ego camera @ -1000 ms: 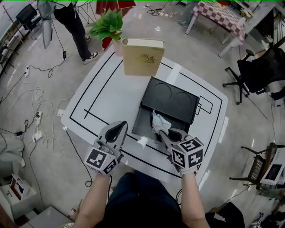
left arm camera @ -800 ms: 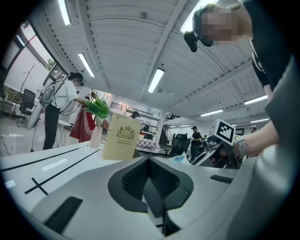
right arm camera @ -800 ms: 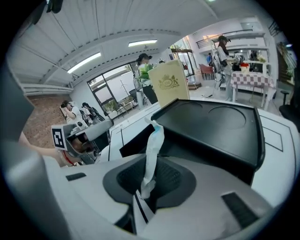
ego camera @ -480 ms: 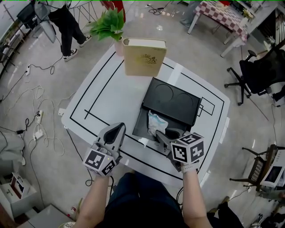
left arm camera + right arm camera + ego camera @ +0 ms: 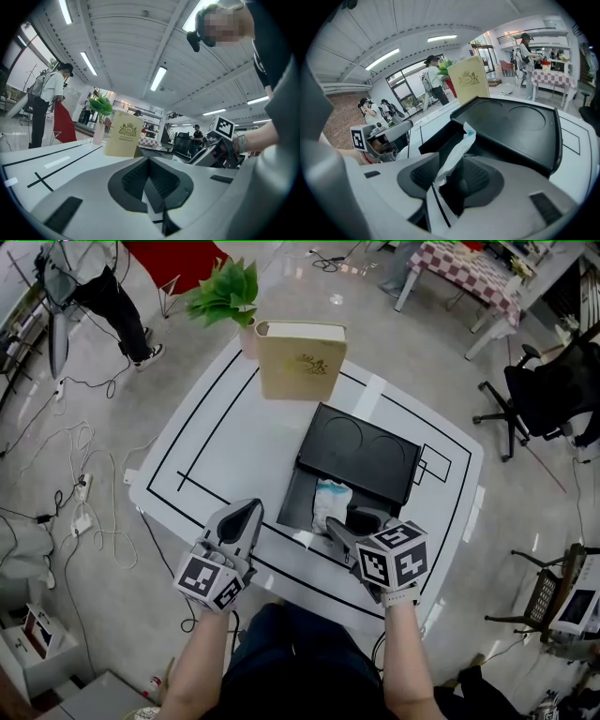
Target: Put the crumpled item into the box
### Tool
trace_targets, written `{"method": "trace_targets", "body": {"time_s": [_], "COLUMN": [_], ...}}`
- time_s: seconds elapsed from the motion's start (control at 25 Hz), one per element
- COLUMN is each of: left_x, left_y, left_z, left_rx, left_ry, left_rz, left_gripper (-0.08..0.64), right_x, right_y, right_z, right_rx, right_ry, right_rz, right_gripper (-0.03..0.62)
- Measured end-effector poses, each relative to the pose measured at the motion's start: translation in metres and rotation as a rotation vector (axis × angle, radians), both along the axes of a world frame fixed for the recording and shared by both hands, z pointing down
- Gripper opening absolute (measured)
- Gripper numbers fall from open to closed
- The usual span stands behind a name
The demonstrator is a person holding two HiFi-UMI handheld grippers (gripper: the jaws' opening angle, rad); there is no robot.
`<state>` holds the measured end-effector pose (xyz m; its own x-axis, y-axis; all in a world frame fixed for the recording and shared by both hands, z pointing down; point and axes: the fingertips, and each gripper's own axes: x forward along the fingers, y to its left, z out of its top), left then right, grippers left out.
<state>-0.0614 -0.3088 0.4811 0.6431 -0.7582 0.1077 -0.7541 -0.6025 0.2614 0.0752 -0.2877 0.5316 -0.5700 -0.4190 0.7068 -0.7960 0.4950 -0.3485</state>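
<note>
1. The right gripper (image 5: 342, 526), its jaws just opening, stands loose around the crumpled paper (image 5: 331, 501), which rests in the open end of the box (image 5: 366, 456).
2. It should widen fully and lift straight out, so that the paper does not cling.
3. The left gripper (image 5: 246, 512), clenched and empty, is not needed.

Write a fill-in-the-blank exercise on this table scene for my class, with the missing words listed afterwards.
The crumpled item lies inside the open black ___.
The tan book stands ___ on the white table.
The jaws of the left gripper are ___, with nothing between them.
The potted plant near the book has ___ leaves.
Missing words: box, upright, shut, green.
</note>
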Motion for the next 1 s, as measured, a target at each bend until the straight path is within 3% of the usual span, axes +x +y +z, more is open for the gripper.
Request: {"method": "trace_targets", "body": {"time_s": [0.48,0.56,0.84,1.0], "left_x": [-0.002,-0.002,-0.002,-0.004], "left_y": [0.005,0.007,0.013,0.018], "left_z": [-0.004,-0.004,-0.007,-0.009], "left_rx": [0.008,0.008,0.014,0.018], "left_ry": [-0.006,-0.006,-0.003,-0.001], "left_rz": [-0.005,-0.003,0.004,0.004], "left_gripper": [0.0,0.002,0.002,0.002], "right_x": [0.015,0.017,0.026,0.027], "right_y": [0.006,0.01,0.018,0.027], "right_z": [-0.003,-0.002,-0.001,0.0], "right_rx": [0.007,-0.007,-0.011,-0.038], "right_ry": [0.067,0.074,0.117,0.126], "right_rz": [0.018,0.016,0.03,0.018], "right_gripper": [0.163,0.237,0.239,0.301]}}
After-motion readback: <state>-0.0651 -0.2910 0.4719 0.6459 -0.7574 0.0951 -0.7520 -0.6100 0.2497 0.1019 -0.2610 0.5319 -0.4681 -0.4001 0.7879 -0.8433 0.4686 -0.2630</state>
